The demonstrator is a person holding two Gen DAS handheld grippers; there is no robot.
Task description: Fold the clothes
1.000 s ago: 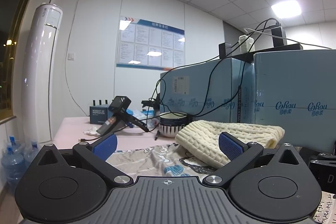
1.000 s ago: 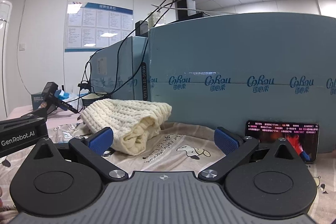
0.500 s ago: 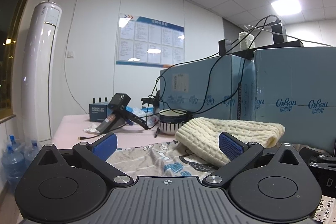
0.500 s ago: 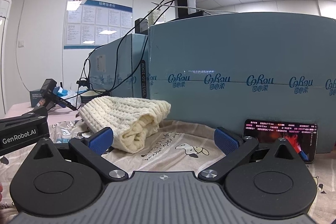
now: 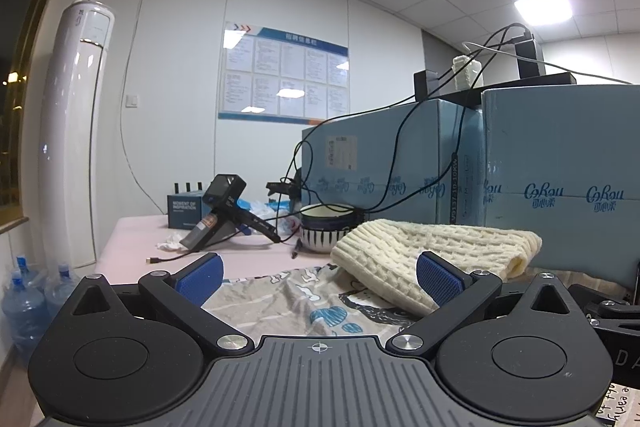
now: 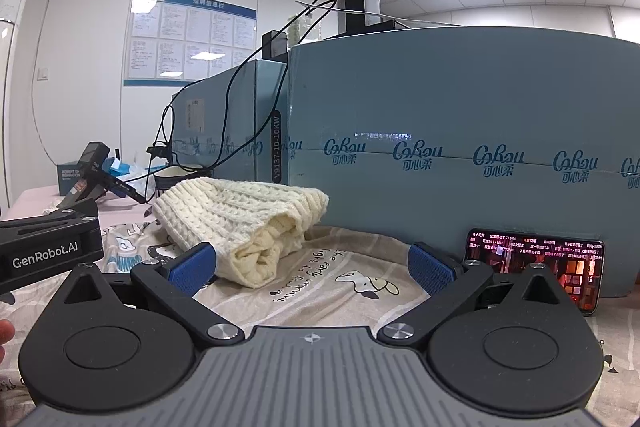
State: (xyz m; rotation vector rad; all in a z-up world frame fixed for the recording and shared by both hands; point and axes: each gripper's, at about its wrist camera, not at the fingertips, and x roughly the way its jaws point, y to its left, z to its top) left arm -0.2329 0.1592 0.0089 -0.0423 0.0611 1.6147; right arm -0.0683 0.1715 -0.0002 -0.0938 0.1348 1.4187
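A folded cream knit sweater (image 5: 432, 251) lies on a printed cartoon cloth (image 5: 296, 303) against the blue boxes. It also shows in the right wrist view (image 6: 248, 219), on the same cloth (image 6: 344, 291). My left gripper (image 5: 318, 273) is open and empty, low over the cloth, with the sweater just ahead to the right. My right gripper (image 6: 312, 263) is open and empty, with the sweater ahead to the left. The left gripper's body (image 6: 48, 247) shows at the left edge of the right wrist view.
Blue cardboard boxes (image 6: 460, 155) wall off the back and right. A lit phone (image 6: 532, 263) leans against them. A striped bowl (image 5: 328, 231), a handheld camera device (image 5: 224, 211), cables and a small box (image 5: 184, 211) sit at the far left. Water bottles (image 5: 24, 307) stand on the floor.
Both grippers have sunk and drifted slightly; the view shifts a little. Both stay open and empty, and the sweater has not moved.
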